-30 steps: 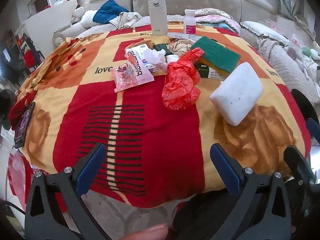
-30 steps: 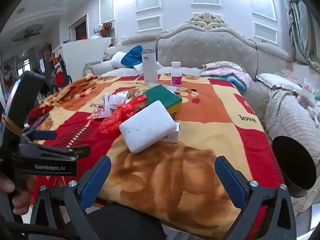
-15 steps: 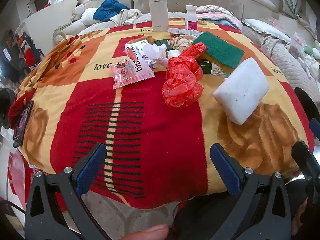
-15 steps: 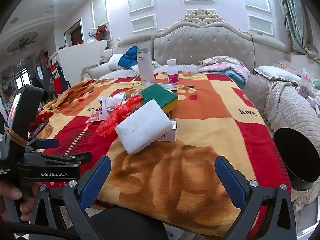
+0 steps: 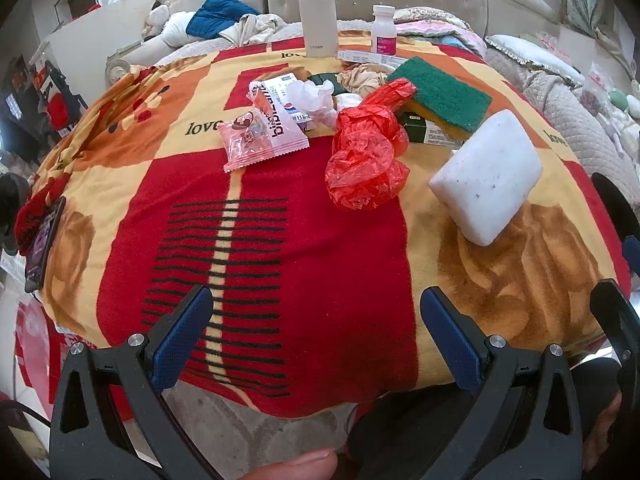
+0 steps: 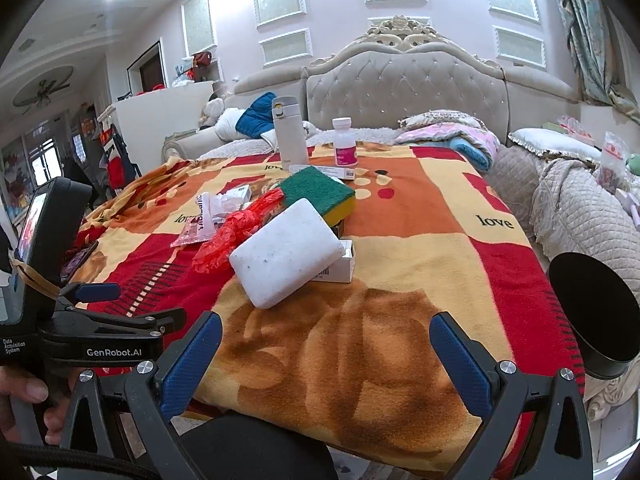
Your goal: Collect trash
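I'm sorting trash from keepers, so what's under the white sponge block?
The white sponge block leans on a small white carton with a barcode, lying on the blanket. The carton's far part is covered, and anything further beneath cannot be seen.

"love" on blanket (image 6: 495, 221) ("GenRobot.AI", hand-held gripper (image 6: 114, 351))

The left gripper (image 5: 314, 328) is held low and level, its two blue-padded fingers (image 5: 182, 334) spread wide with nothing between them. The right gripper (image 6: 326, 354) sits beside it, likewise gaping and empty. A thumb tip (image 5: 296, 466) shows under the left one, and the left hand (image 6: 28, 404) curls round that gripper's handle.
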Tool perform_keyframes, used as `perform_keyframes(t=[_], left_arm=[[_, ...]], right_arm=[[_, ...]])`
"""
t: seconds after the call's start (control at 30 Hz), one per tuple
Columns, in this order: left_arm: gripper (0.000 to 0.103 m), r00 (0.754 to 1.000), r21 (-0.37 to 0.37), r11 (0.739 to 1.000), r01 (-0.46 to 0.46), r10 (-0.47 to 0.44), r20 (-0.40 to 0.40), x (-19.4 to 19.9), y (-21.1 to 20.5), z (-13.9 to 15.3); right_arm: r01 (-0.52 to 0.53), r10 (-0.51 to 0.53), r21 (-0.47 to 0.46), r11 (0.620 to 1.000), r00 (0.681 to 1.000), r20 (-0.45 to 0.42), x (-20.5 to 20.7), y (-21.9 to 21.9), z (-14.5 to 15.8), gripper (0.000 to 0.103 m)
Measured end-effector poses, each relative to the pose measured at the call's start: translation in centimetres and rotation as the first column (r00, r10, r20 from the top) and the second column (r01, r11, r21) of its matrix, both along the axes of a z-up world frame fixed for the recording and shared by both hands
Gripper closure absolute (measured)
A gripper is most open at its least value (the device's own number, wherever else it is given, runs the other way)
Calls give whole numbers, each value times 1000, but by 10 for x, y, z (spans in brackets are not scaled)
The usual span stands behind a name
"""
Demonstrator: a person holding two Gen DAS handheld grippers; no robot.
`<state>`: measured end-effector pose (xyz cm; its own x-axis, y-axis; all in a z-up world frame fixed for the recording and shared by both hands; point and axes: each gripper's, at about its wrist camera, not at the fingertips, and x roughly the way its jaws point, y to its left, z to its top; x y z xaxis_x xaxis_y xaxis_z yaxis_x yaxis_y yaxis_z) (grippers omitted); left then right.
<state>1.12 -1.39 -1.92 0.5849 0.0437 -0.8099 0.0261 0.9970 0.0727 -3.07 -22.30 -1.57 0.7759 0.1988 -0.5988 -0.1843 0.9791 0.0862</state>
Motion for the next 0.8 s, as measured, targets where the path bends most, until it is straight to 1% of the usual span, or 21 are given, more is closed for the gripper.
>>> perform_keyframes(t=[0.8], left_arm=[[0, 1000, -10, 1000, 12, -12, -5, -1, -4, 1]], right_arm=[[0, 0, -1, 1000, 1000, -2, 0, 0, 0, 0]])
